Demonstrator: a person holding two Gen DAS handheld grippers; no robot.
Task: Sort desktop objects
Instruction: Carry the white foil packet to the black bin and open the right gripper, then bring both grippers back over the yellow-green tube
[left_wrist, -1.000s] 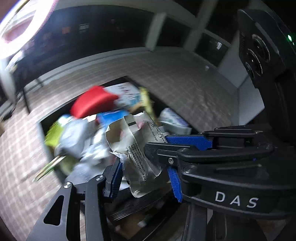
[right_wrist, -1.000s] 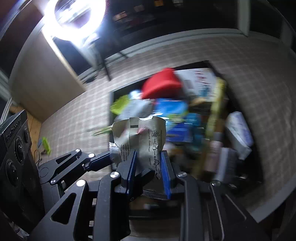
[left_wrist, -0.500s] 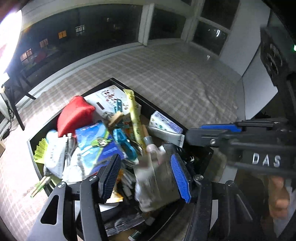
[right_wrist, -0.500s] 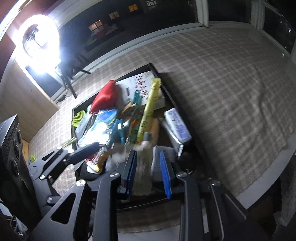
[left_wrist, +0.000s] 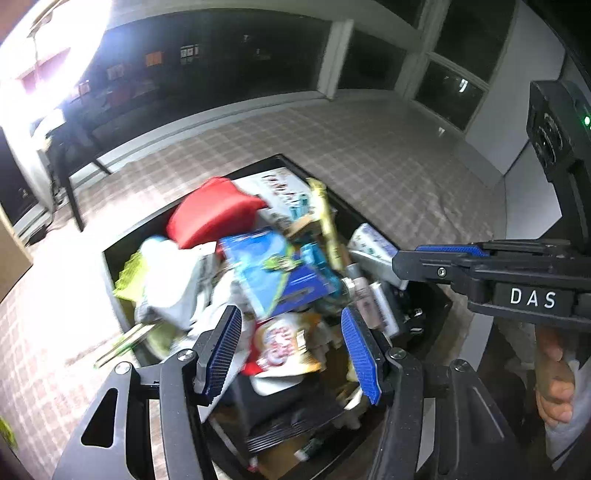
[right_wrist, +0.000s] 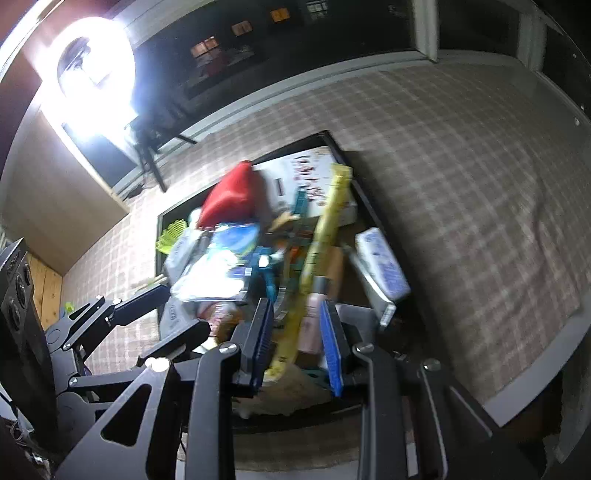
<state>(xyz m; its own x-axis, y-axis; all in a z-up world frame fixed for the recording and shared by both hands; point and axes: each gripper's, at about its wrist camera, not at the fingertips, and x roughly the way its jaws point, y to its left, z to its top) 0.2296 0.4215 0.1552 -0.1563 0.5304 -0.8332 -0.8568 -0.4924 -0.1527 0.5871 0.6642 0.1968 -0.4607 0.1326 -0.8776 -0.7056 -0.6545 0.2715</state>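
Left hand-held gripper (left_wrist: 291, 350): jaws wide, nothing between the pads. Earlier frames are given, so I note the jaws have just been opening. It hangs over the near end of the black tray (left_wrist: 110, 258), a snack packet (left_wrist: 280, 347) directly below the gap.

Right hand-held gripper (right_wrist: 299, 343): jaws narrow. A long yellow packet (right_wrist: 325, 236) and a pink tube (right_wrist: 310, 314) show through the gap; blurred, so I cannot tell whether the pads press on anything.

Beyond: red pouch (left_wrist: 210, 212), blue packet (left_wrist: 273, 269), white box (right_wrist: 314, 184), all heaped in the tray.

Step, as I judge it: between picks. Next move needs one item singled out and a clean descent.

Desk has a checked cloth (right_wrist: 461, 184); ring lamp (right_wrist: 92, 74) and dark windows behind.
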